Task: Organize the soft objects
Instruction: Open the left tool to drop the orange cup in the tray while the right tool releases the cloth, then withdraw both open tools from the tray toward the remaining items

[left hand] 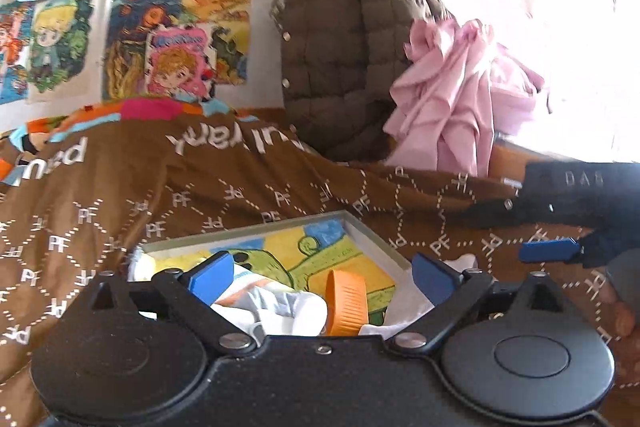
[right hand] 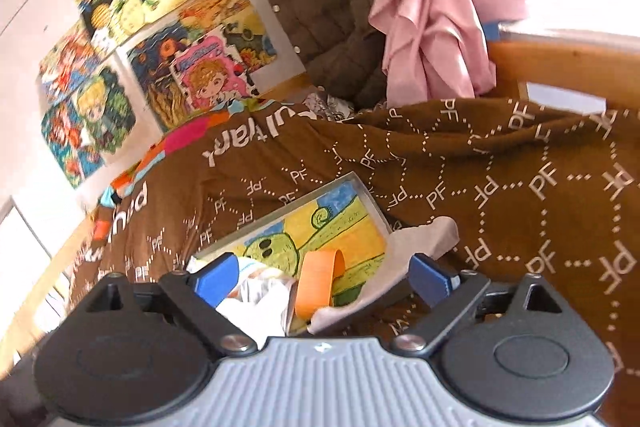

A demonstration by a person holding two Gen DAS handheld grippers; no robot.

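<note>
A shallow grey box (left hand: 372,233) with a colourful drawing on its bottom lies on a brown PF-patterned blanket (left hand: 120,203). In it lie an orange band (left hand: 346,301) and white socks (left hand: 276,307). My left gripper (left hand: 322,273) is open just above the box, empty. My right gripper (right hand: 324,275) is open over the same box (right hand: 362,189), with the orange band (right hand: 320,281) and white socks (right hand: 260,301) between its fingers. A white sock (right hand: 428,237) hangs over the box's right rim. The right gripper shows at the right of the left wrist view (left hand: 548,251).
A brown quilted jacket (left hand: 344,47) and a pink garment (left hand: 460,87) are piled at the back. Colourful drawings (left hand: 160,27) cover the wall behind. A wooden bed frame (right hand: 560,67) runs along the right.
</note>
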